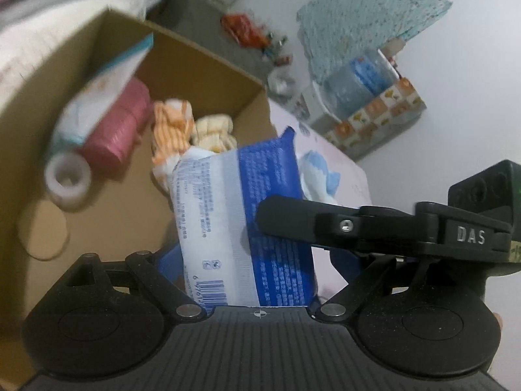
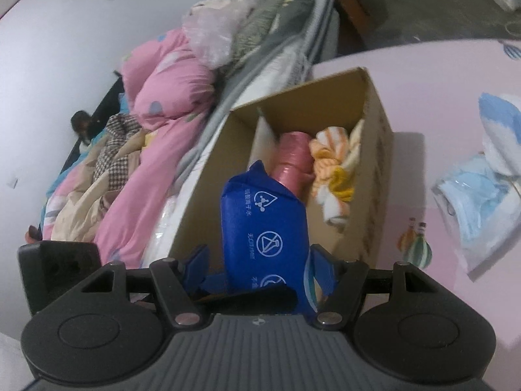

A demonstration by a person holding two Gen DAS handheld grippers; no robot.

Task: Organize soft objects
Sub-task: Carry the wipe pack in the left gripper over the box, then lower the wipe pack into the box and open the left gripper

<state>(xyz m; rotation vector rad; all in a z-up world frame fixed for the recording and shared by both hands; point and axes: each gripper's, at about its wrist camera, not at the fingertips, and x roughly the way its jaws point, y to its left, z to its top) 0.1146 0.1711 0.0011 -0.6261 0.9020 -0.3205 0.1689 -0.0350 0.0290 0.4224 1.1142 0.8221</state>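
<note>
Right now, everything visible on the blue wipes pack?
The wipes pack is a soft plastic pouch, dark blue with white icons on one face, and a white panel with fine print and a barcode on the other. It stands roughly upright over the cardboard box, clamped at its lower end by the right gripper and pinched between the left gripper's fingers.

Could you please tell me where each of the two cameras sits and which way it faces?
Left wrist: on the left hand-held gripper, looking down into the cardboard box; the right hand-held gripper crosses at right.
Right wrist: on the right hand-held gripper, facing the box with bedding behind; its own blue fingers show.
Shared: blue wet-wipes pack, box, pink roll, striped cloth.
</note>
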